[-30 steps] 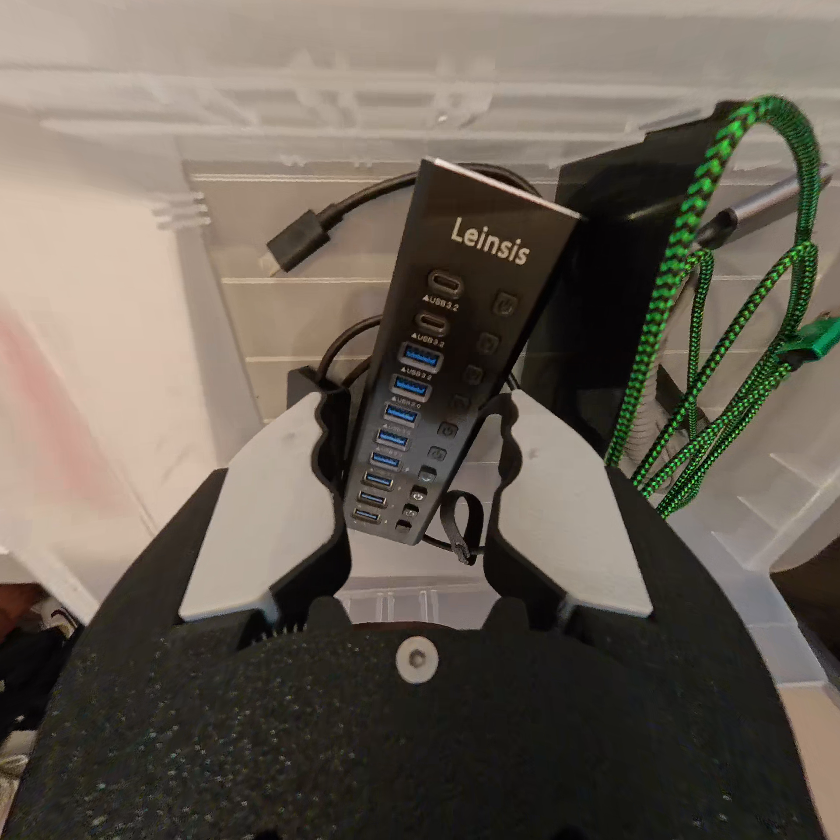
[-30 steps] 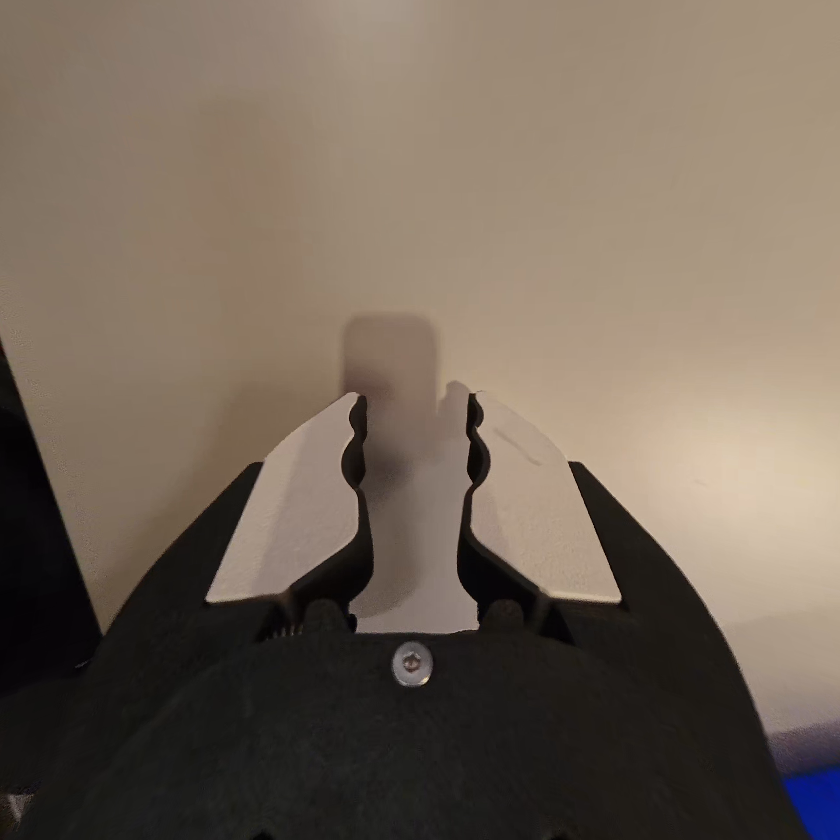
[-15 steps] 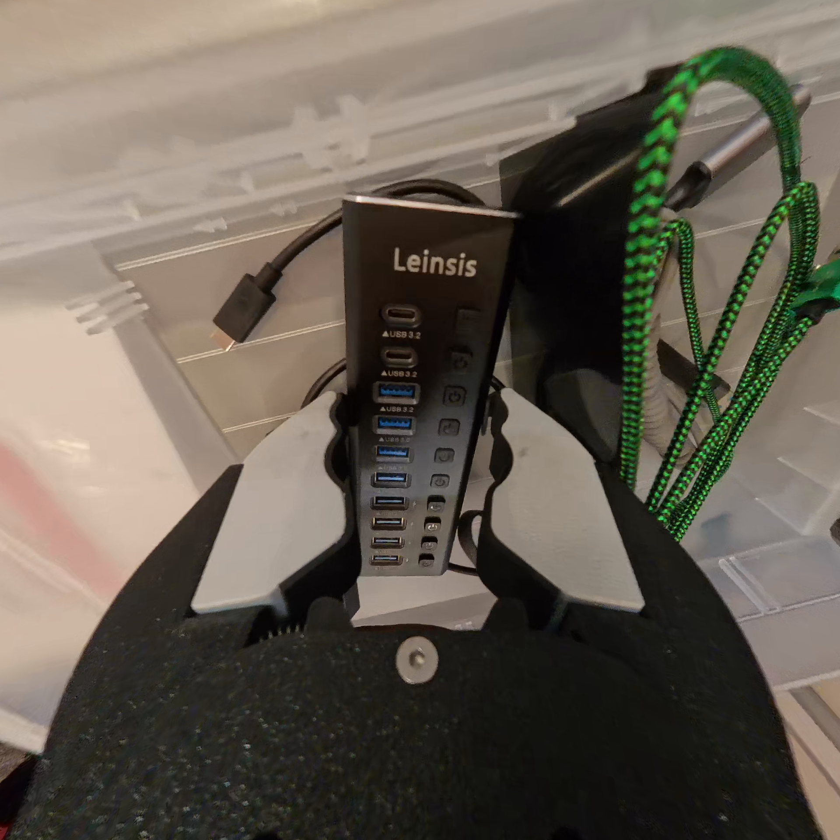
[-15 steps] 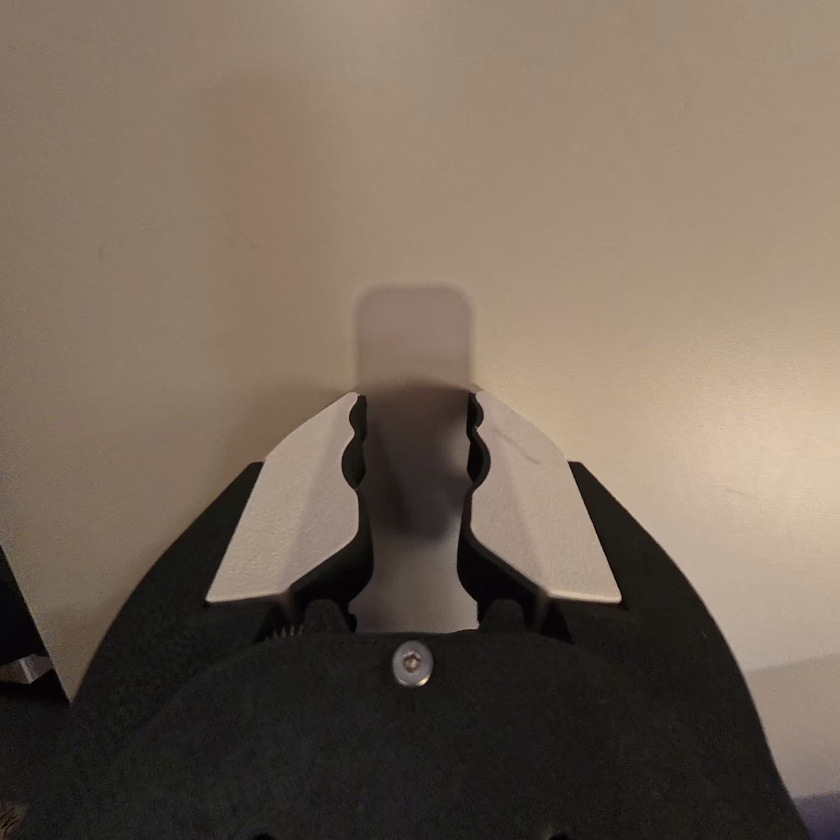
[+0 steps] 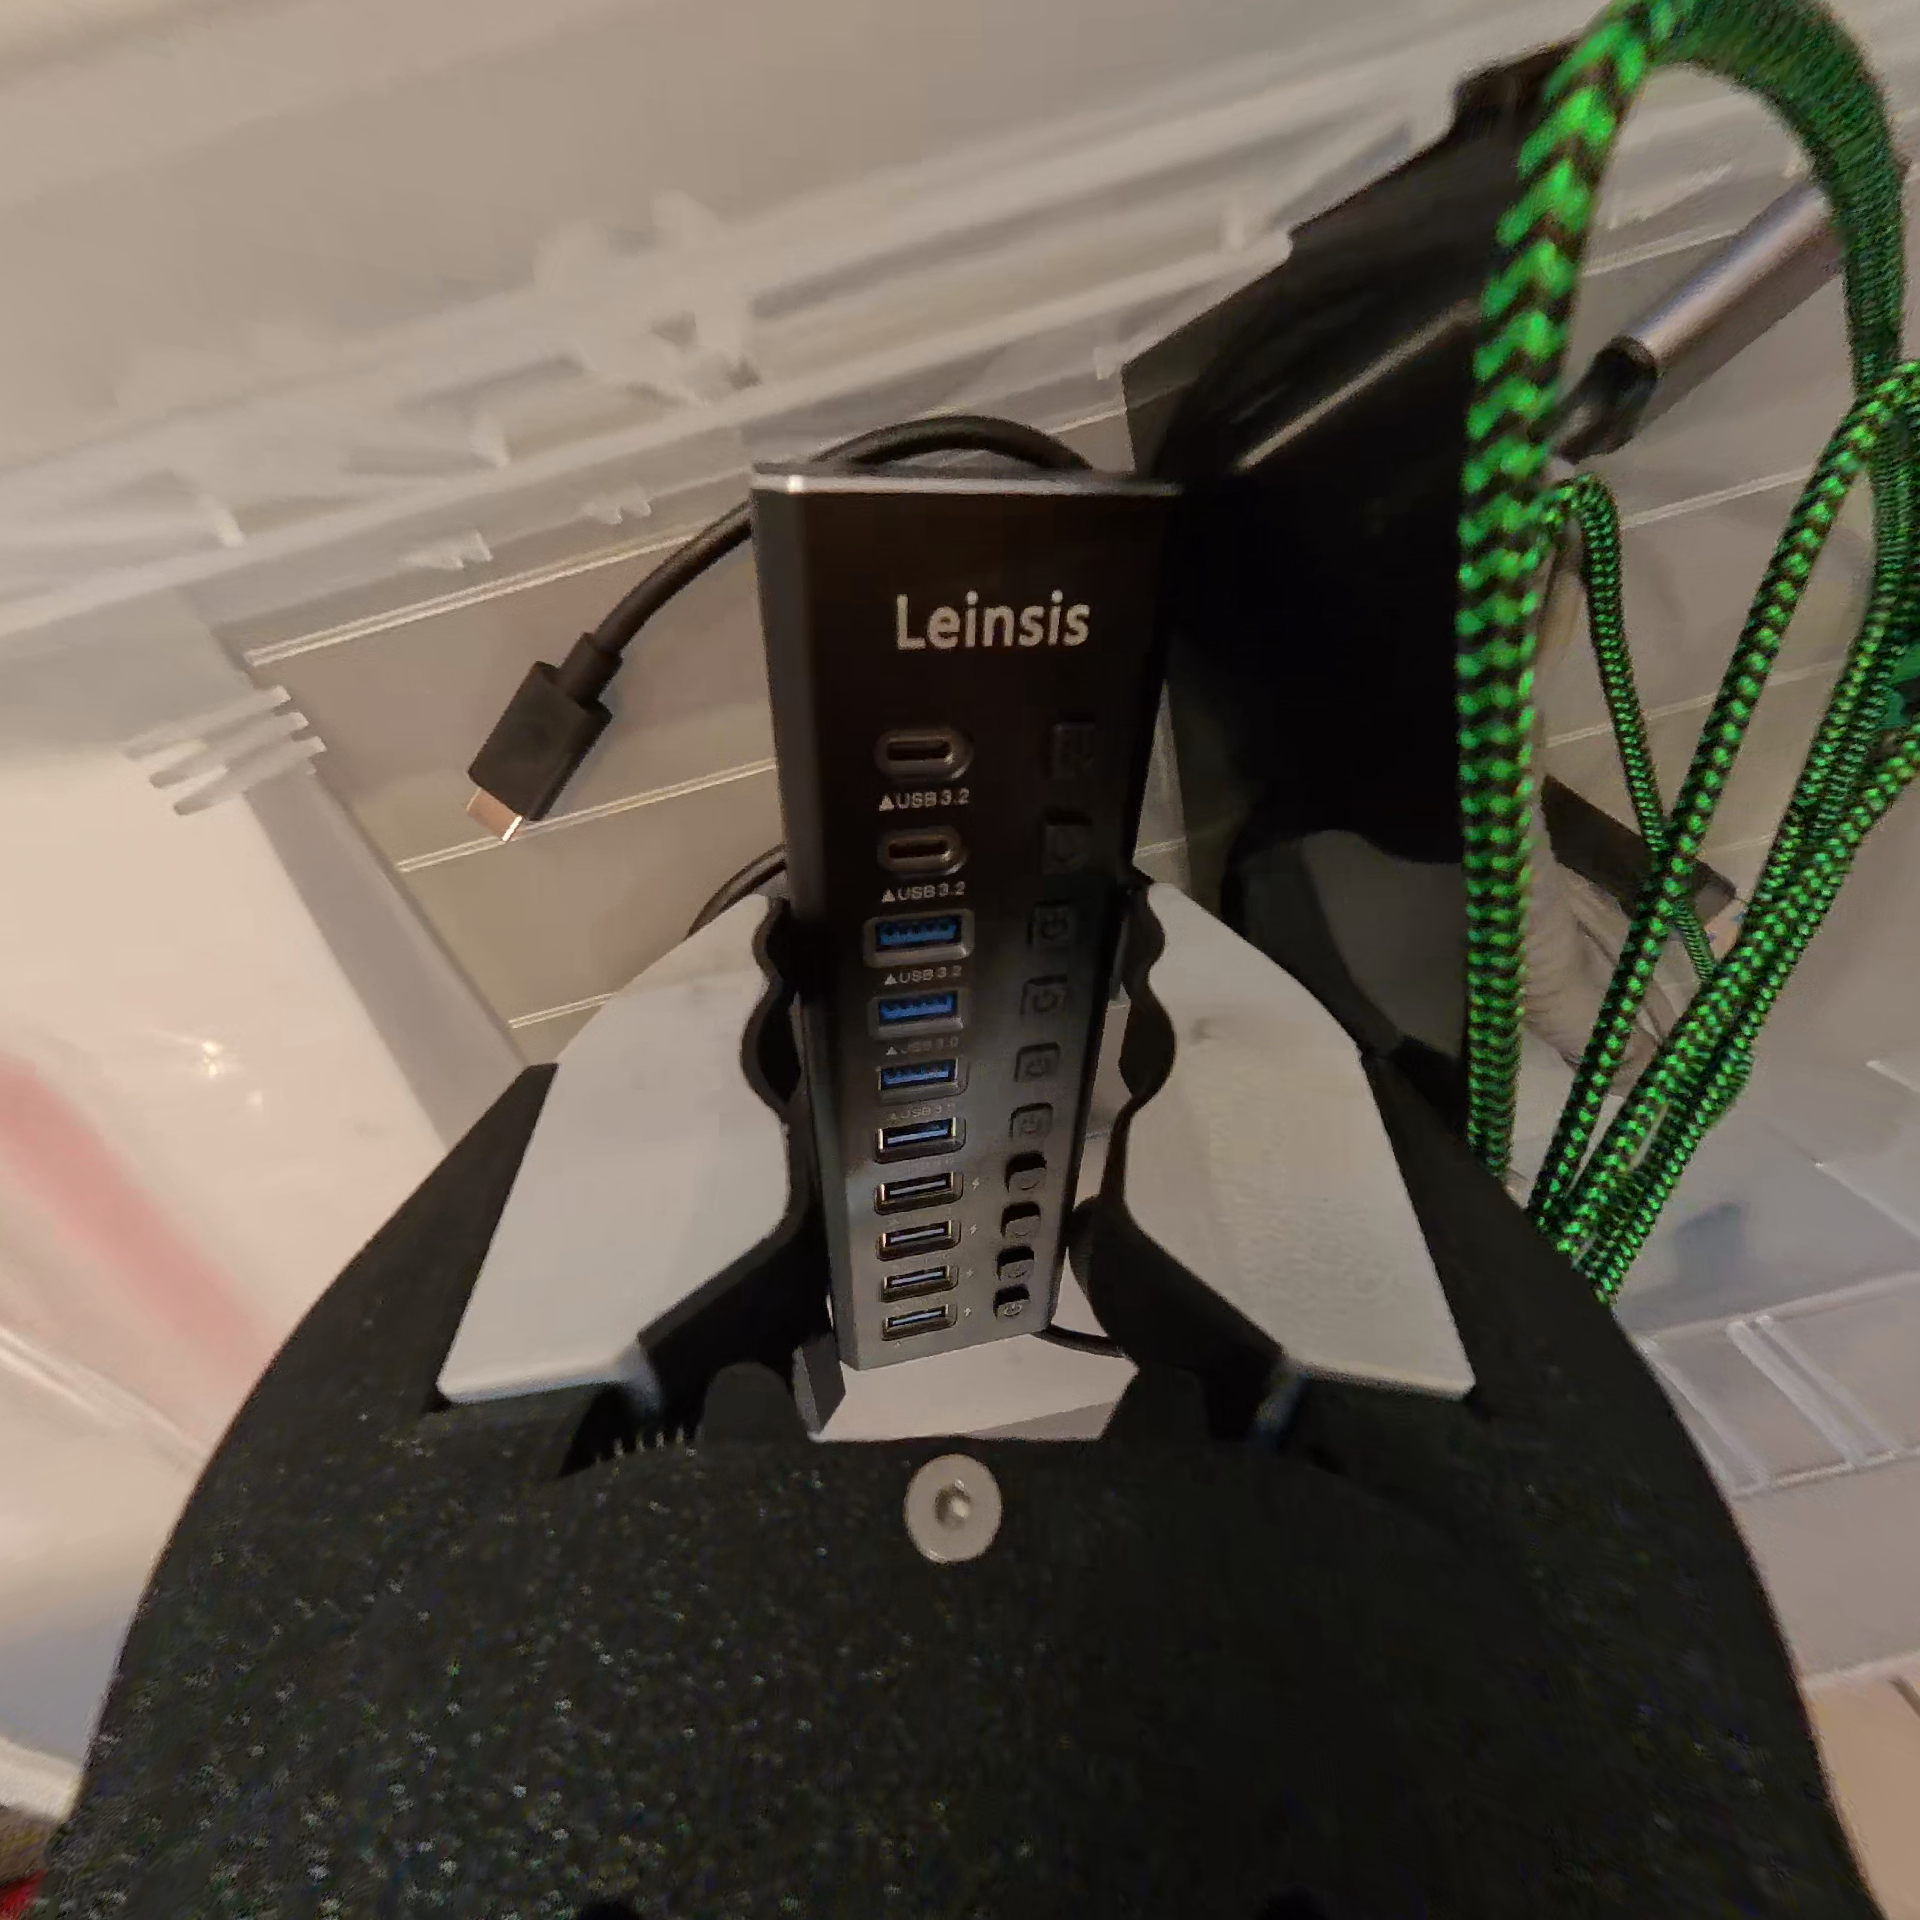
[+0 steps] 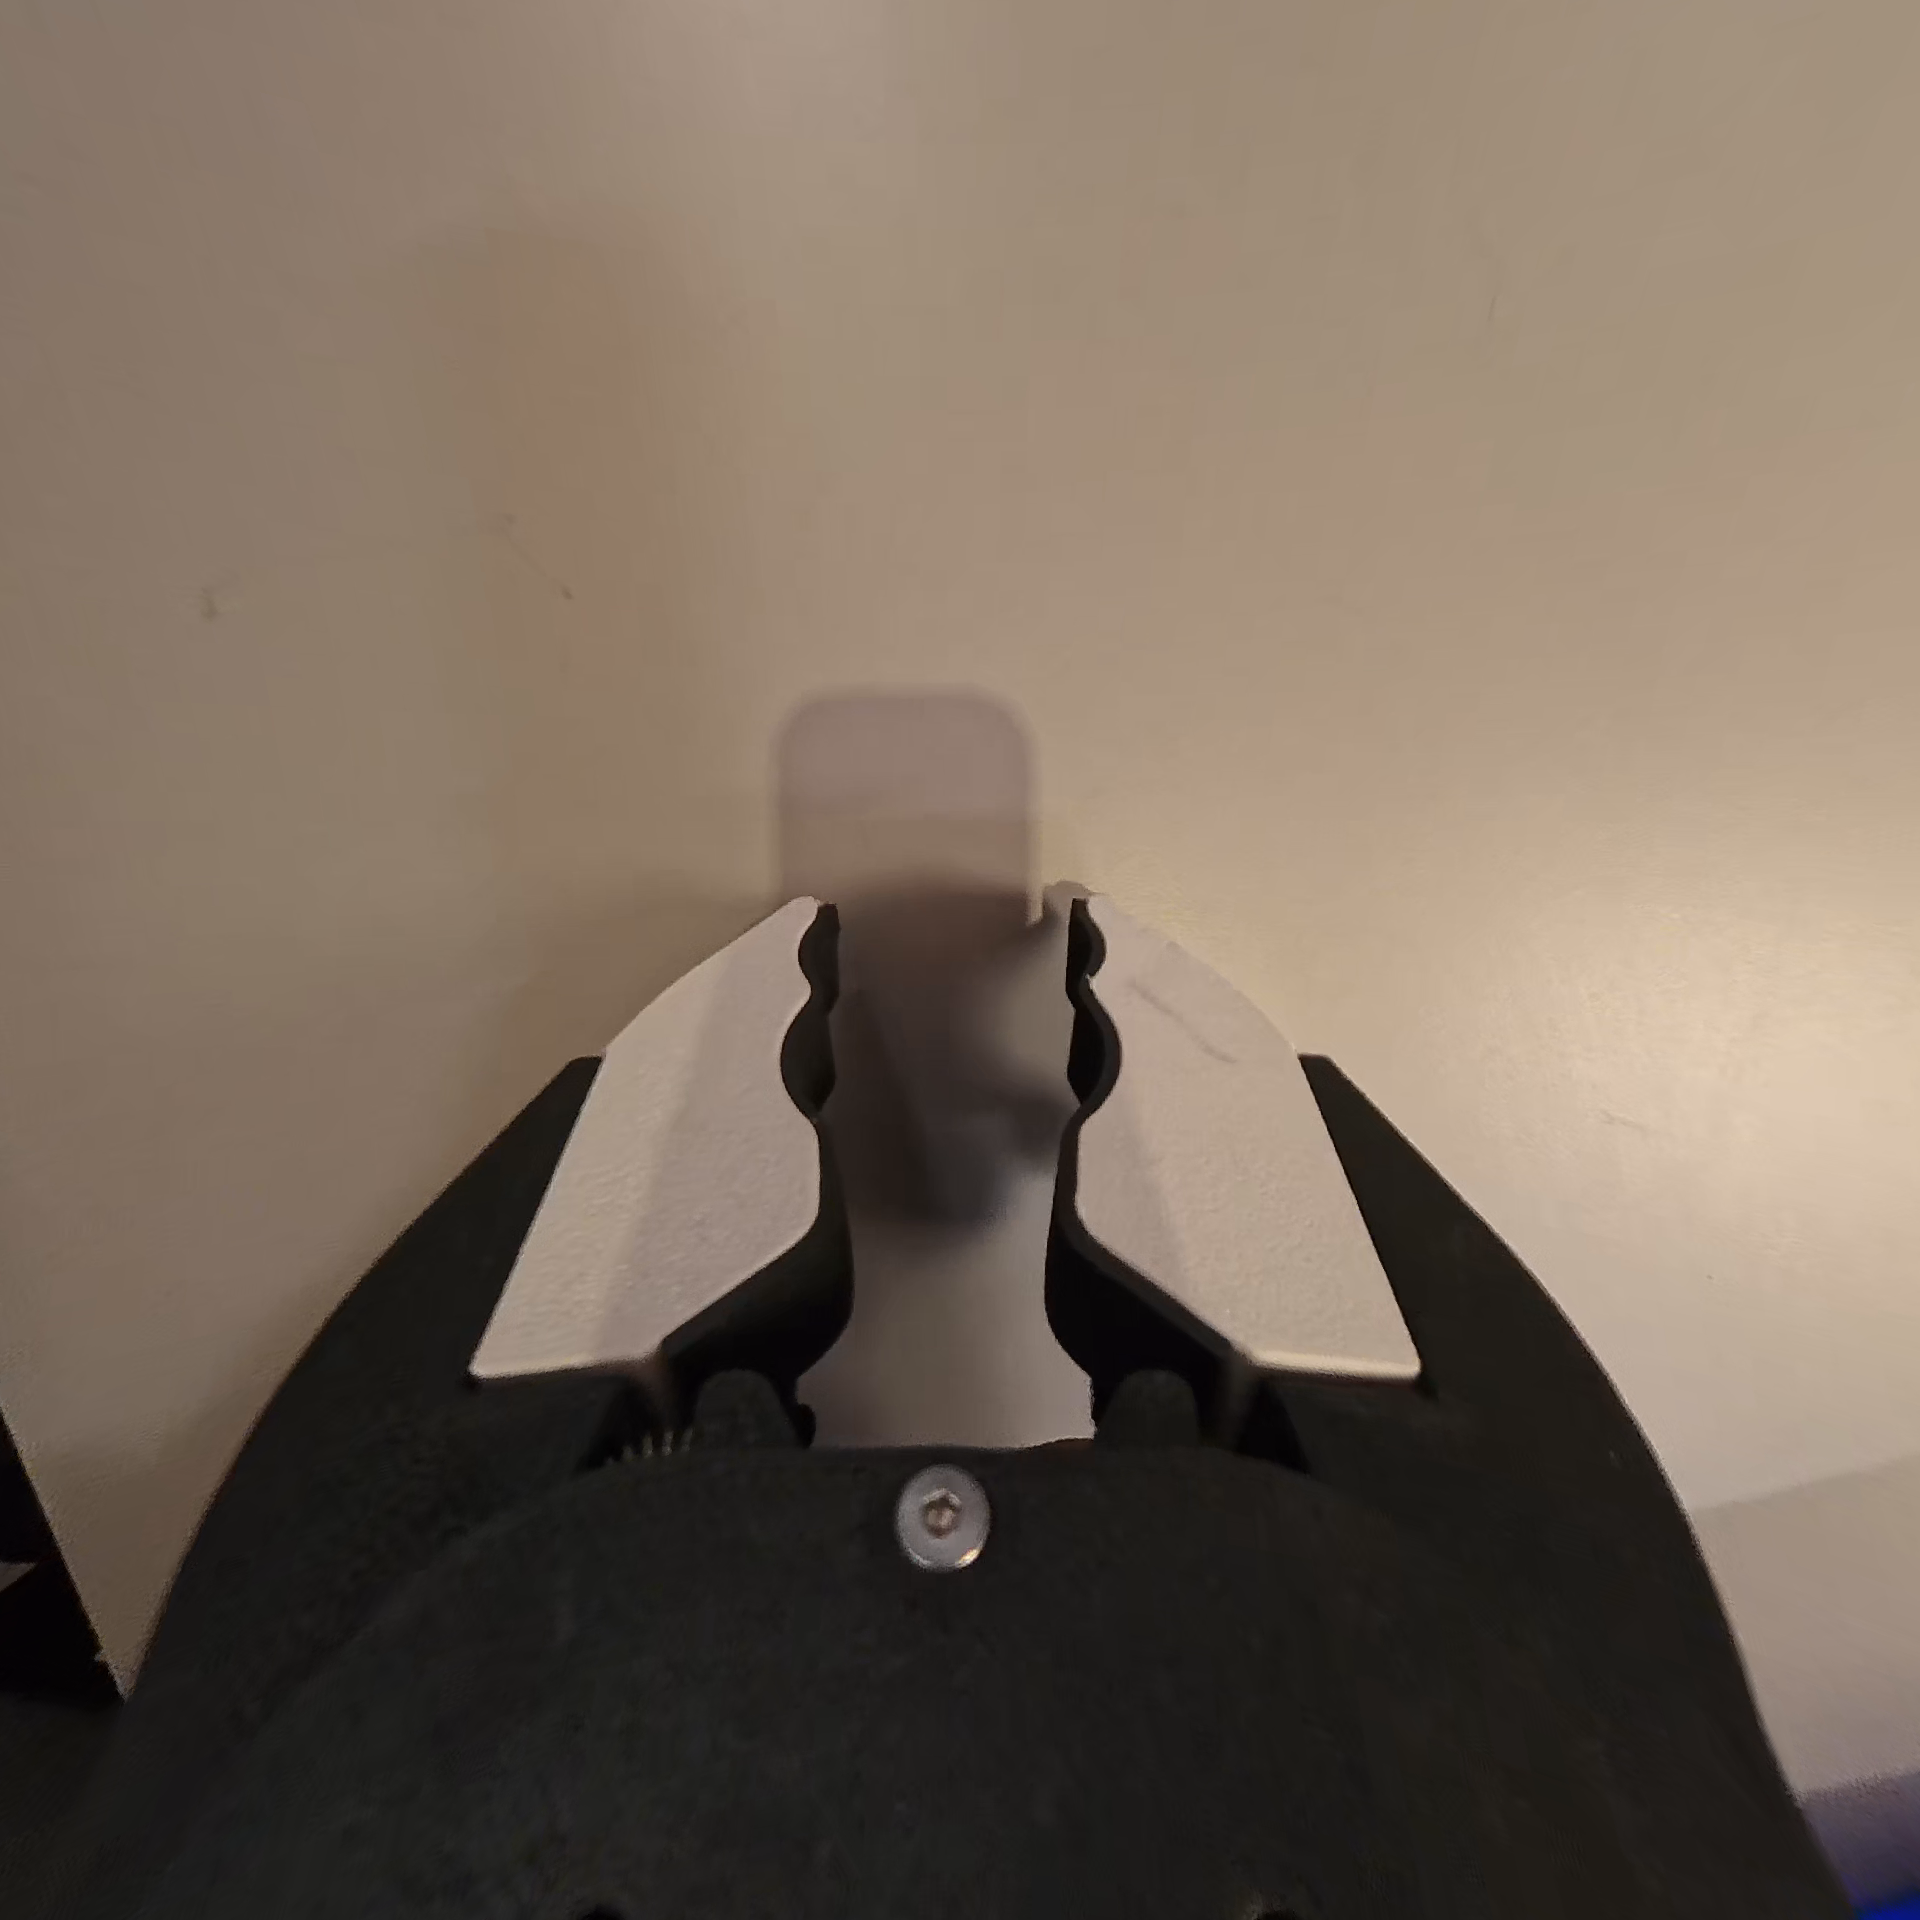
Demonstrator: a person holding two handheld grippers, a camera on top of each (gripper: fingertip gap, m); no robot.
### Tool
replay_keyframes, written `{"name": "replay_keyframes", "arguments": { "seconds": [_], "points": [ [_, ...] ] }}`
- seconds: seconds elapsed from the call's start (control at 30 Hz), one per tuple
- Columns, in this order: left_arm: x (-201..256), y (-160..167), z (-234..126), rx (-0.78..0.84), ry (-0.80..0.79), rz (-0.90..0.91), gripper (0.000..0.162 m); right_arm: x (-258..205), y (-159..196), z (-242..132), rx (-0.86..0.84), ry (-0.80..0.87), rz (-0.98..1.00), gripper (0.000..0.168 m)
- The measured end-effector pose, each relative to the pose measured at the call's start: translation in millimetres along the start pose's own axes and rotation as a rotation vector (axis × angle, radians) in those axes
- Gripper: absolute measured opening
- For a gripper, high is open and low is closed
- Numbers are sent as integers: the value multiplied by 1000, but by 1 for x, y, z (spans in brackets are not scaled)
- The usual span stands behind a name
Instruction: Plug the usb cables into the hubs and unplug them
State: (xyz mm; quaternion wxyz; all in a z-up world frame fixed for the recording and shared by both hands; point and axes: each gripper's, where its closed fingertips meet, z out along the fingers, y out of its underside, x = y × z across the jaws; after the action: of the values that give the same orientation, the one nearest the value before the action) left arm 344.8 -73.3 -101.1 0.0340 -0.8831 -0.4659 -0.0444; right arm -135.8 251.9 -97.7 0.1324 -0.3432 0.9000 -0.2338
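Observation:
A black multi-port USB hub (image 5: 977,810) stands upright inside a clear plastic bin (image 5: 468,343) in the left wrist view. My left gripper (image 5: 956,904) is shut on the hub's lower half, with one finger pressed against each long side. The hub's black cable ends in a loose plug (image 5: 535,743) hanging to its left. Green braided USB cables (image 5: 1527,623) hang at the right. My right gripper (image 6: 948,914) is open and empty, facing a plain beige surface (image 6: 1351,520). A blurred grey patch (image 6: 904,779) lies just past its fingertips.
A tall black block (image 5: 1320,644) stands right behind the hub. A grey metal plug (image 5: 1704,301) sticks out at the upper right among the green cables. The bin's ribbed wall closes the back. A dark edge (image 6: 31,1621) shows at the right wrist view's lower left. Across from one pair of fingers to the other is roughly 60 cm. It is some 4 cm from my left tips to the loose plug (image 5: 535,743).
My left gripper closed in from both sides onto the hub, which turned from tilted to upright and now sits deeper between the fingers. The right gripper drifted slightly over the beige surface.

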Motion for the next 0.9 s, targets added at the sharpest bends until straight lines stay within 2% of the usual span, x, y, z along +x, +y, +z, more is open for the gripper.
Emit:
{"name": "replay_keyframes", "arguments": {
  "seconds": [0.13, 0.23, 0.37, 0.53, 0.63, 0.7, 0.8, 0.9],
  "points": [
    [-7, 1, -8, 57, -73, -62, 61, 1, 1, 3, 9, -2, 0, 41],
    [-14, -1, -29, 133, -161, -114, 60, -1, 2, 0, 18, -5, -3, 41],
    [-23, -8, -77, 241, -329, -158, 60, 4, 1, -6, 46, 7, 10, 41],
    [-27, -47, -149, 431, -503, -138, 60, 10, -1, -9, 119, 16, 41, 41],
    [-26, -79, -183, 507, -563, -105, 60, 10, -2, -9, 163, 19, 51, 41],
    [-22, -114, -195, 556, -553, -61, 60, 12, -3, -11, 197, 25, 53, 41],
    [-14, -179, -190, 592, -462, 68, 60, 16, -9, -13, 256, 33, 60, 41],
    [-12, -245, -169, 623, -339, 177, 60, 17, -16, -13, 321, 32, 68, 41]
  ]
}}
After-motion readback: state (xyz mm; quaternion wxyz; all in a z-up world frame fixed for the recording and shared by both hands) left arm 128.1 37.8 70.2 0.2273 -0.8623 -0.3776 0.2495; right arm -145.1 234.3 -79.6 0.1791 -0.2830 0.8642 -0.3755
